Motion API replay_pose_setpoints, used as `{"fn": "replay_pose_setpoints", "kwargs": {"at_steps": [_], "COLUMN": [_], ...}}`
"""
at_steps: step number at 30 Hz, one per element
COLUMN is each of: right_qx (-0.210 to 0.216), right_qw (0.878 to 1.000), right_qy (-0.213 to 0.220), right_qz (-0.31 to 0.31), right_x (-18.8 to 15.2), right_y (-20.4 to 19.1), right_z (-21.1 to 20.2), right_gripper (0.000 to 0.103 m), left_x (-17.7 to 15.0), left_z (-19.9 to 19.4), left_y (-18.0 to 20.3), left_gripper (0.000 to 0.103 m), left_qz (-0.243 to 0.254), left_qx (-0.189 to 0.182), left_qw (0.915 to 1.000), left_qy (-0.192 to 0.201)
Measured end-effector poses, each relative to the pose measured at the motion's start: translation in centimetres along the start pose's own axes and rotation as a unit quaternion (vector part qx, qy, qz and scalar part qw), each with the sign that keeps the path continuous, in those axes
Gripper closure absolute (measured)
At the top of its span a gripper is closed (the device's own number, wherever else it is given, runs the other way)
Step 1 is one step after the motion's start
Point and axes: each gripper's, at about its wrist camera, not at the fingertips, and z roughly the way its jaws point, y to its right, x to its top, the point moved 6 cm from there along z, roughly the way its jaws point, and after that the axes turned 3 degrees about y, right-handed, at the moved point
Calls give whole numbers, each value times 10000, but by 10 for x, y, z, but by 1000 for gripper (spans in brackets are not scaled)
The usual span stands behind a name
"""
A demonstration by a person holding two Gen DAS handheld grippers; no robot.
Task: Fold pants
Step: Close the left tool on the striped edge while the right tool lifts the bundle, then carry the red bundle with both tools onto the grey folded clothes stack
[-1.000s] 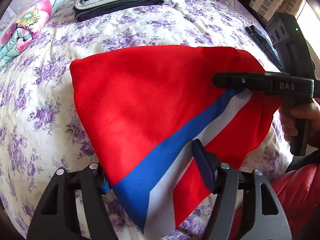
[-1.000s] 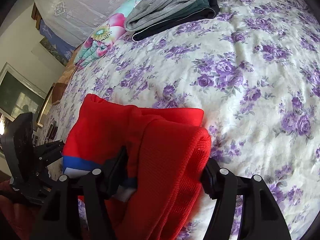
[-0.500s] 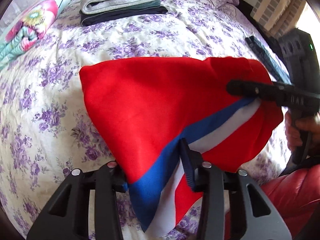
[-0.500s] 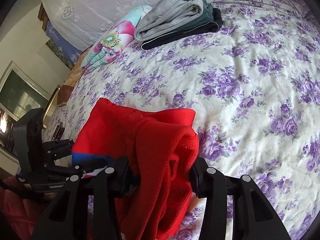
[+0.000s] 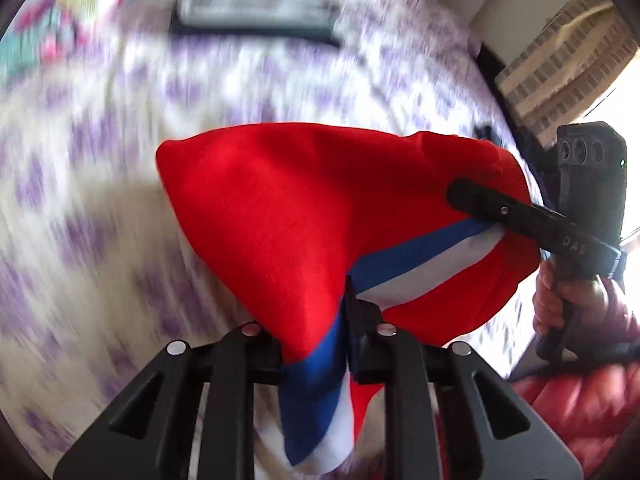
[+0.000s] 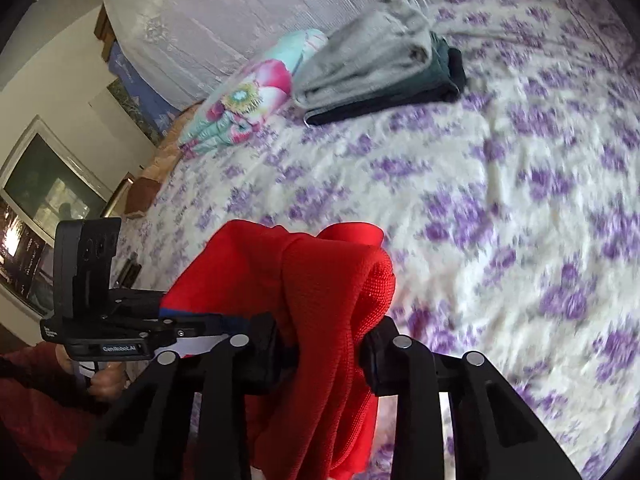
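The red pants (image 5: 280,208) with a blue and white side stripe are folded and held up over the flowered bed. My left gripper (image 5: 316,344) is shut on the near striped corner. My right gripper (image 6: 320,340) is shut on a bunched red edge of the pants (image 6: 320,280). In the left wrist view the right gripper (image 5: 472,192) grips the far right side of the pants. In the right wrist view the left gripper (image 6: 176,328) shows at the left, by the striped corner. The left wrist view is blurred by motion.
A stack of folded grey and dark pants (image 6: 384,64) lies at the far side of the bed (image 6: 520,200), next to a flowered pillow (image 6: 248,100). The bed's edge and a brick wall (image 5: 560,92) are at the right. A person's red-sleeved arm (image 5: 580,392) is close.
Both grippers have lifted the pants and moved closer together. The left gripper's jaws have closed tighter on the striped corner, and the fabric has bunched and come off the bed.
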Motion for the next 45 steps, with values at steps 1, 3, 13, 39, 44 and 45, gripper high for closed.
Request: {"fn": "replay_pose_setpoints", "kwargs": {"at_steps": [1,3,13,39,44,45], "right_qx": [57,159,35,-2283,-2088,-2115], "right_qw": [9998,9985,9917,9515,9570,9558], "right_qy": [188,518,1134,1788,1844,1868], "right_qz": [18,46,-612,-1028,-813,-829], "right_x": [20,65,283,240,231,232], "right_y": [1,5,10,20,8,5], "right_z": [-4,-9,47,54,32,26], "right_gripper": [72,72,72,5,4,4], "left_x": [16,54,277,294,281,278], "left_z": [-6,-16,-16,-7,-26,-29], "left_y": [0,-2,-38,-59,-32,-29], "left_gripper": [84,84,83,5,5,5], "left_qz": [5,38,731,155,292,216], "left_qx": [13,-5,800,2598,2672,2600], "left_qw": [9998,9984,9853,9528,9498,9519], "left_qy": [190,558,1318,1563,1599,1606]}}
